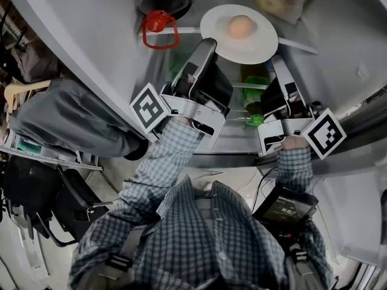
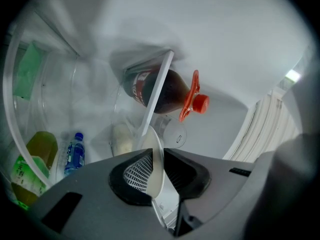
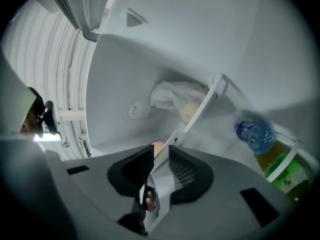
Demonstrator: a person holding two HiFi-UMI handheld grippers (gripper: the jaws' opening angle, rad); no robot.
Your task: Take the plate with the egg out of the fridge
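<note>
At 12 o'clock in the head view, over the front bar of the glass shelf [image 1: 299, 46]: white plate [image 1: 263, 40] with the egg [image 1: 240, 26] at its middle. Sits inside the open fridge [image 1: 344, 23], not yet out.

Pinched at its 7 o'clock rim by the left gripper [image 1: 204, 46], with narrow-set jaws and both pads pressed on the thin edge. Clamped at 5 o'clock by the right gripper [image 1: 277, 64] in the same way, pads close together on the rim, with the egg peeping out beyond them.

Reach and two-sided grasp judged done. Left to do: draw the plate back toward 6 o'clock, clear of shelf and door.

Lies face up and near level. Round, so no long axis of its own. For the egg, seemingly a slightly longer axis from 9 to 3 o'clock, hard to call from above.
</note>
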